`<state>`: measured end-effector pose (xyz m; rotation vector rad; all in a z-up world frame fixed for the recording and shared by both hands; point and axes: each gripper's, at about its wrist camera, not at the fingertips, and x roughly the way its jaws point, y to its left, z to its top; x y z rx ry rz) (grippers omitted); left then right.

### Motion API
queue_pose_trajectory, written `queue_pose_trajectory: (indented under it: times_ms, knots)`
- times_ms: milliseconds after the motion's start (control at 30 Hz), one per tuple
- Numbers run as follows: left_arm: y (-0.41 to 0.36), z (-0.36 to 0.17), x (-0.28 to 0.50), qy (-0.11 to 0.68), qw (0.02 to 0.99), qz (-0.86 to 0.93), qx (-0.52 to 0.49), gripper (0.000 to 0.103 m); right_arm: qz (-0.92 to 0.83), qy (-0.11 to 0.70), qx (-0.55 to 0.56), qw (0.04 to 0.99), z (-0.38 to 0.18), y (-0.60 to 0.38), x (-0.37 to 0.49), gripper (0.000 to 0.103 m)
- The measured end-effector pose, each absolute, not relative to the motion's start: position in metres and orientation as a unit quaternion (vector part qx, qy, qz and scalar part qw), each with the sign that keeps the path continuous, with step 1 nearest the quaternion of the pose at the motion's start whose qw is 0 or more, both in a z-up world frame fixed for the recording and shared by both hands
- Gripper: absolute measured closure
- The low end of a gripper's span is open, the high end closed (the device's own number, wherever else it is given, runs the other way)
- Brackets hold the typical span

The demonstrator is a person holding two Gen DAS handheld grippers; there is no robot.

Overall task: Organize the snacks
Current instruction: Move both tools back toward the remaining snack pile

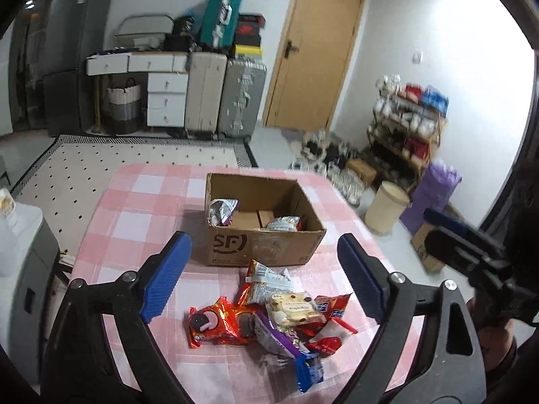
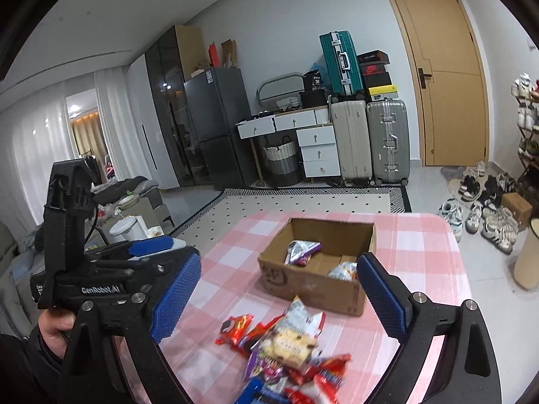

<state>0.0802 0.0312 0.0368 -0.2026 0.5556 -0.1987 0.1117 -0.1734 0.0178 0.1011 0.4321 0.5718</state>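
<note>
An open cardboard box (image 1: 266, 245) (image 2: 313, 286) stands mid-table on the pink checked cloth (image 1: 141, 208) (image 2: 417, 245). Inside lie a silver-purple packet (image 1: 222, 210) (image 2: 301, 251) and a silver-orange packet (image 1: 283, 224) (image 2: 343, 271). A heap of snack packets (image 1: 273, 316) (image 2: 289, 350) in red, white, purple and blue lies in front of the box. My left gripper (image 1: 264, 259) hovers open above the heap, nothing between its blue pads. My right gripper (image 2: 279, 284) is also open and empty, held over the heap facing the box. The left gripper also shows at the left of the right wrist view, held by a hand.
Past the table lie a dotted rug (image 2: 303, 202), suitcases (image 2: 370, 141), white drawers (image 2: 316, 148) and a fridge (image 2: 219, 124). A shoe rack (image 1: 407, 128), shoes, a beige bin (image 1: 385, 212) and a purple bag (image 1: 431, 198) stand on the floor to the right.
</note>
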Motion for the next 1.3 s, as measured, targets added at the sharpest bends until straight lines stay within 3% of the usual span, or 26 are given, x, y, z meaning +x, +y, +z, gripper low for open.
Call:
queue_pose_trajectory:
  times_ms: [67, 467, 1300]
  knots:
    - [0.036, 0.034, 0.065, 0.264, 0.954, -0.094, -0.109, 0.000, 0.272, 0.211, 0.045, 0.938, 0.012, -0.176, 0.100, 0.008]
    - [0.045, 0.003, 0.017, 0.258, 0.954, -0.094, -0.117, 0.000, 0.257, 0.232, 0.052, 0.937, -0.025, -0.194, 0.070, 0.001]
    - [0.030, -0.085, 0.037, 0.311, 0.934, -0.125, -0.121, 0.001, 0.236, 0.376, 0.108, 0.889, -0.163, -0.202, 0.104, 0.000]
